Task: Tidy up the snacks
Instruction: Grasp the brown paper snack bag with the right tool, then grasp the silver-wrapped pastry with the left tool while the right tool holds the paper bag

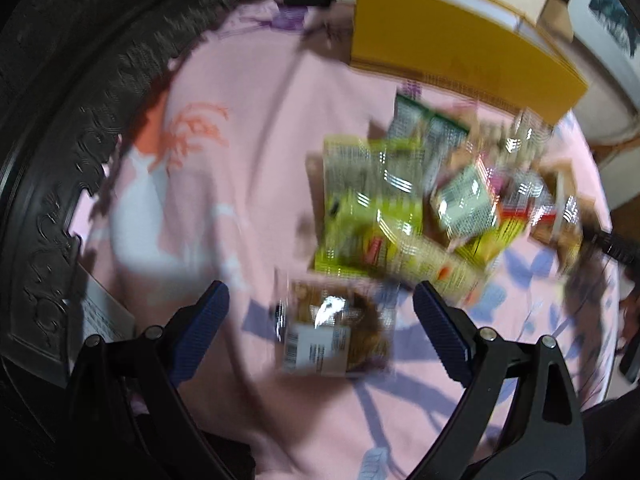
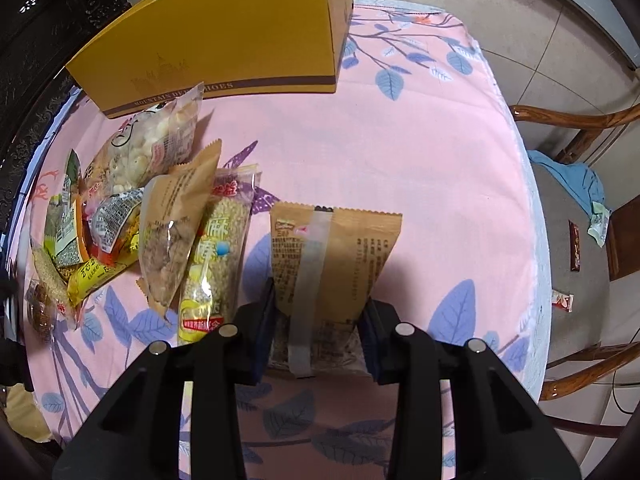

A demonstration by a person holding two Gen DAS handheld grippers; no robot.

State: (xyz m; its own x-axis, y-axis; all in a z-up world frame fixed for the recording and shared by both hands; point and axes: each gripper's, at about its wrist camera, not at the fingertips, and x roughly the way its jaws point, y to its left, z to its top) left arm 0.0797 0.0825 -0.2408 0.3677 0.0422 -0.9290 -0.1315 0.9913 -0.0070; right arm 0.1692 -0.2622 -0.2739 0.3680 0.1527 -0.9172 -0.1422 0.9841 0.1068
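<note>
Between the fingers of the right claw (image 2: 318, 332) sits a tan snack packet (image 2: 334, 264), gripped at its lower end on both sides, its serrated top edge pointing away and a pale seam strip running down its printed back. The packet is lifted over the pink leaf-patterned cloth of the table (image 2: 400, 152), with its shadow falling on the cloth under it. Just left of it lies a long yellow packet of grain sticks (image 2: 216, 264), and touching that a second tan packet (image 2: 176, 224) leans across it. Further left the heap of snacks (image 2: 100, 216) spreads out: a clear bag of pale puffed balls (image 2: 148, 148), silver and yellow wrappers overlapping one another, and a small brown clear-wrapped piece at the cloth's left edge. Beyond the heap a yellow cardboard box (image 2: 224, 36) stands on the table, its front lower edge touching the puffed-ball bag. Off the table to the right, wooden chairs (image 2: 592, 128) stand with a blue cloth (image 2: 576, 180) and a few small wrappers on one seat.

The left claw (image 1: 320, 308) is spread wide with nothing in it, its blue pads well apart. Its view is badly motion-blurred. Between and just ahead of the fingers lies a brown snack with a white barcode label (image 1: 332, 336), flat on the cloth; whether a finger touches it cannot be told. Behind it the green and yellow packets smear together, and the yellow box rises at the far side.
</note>
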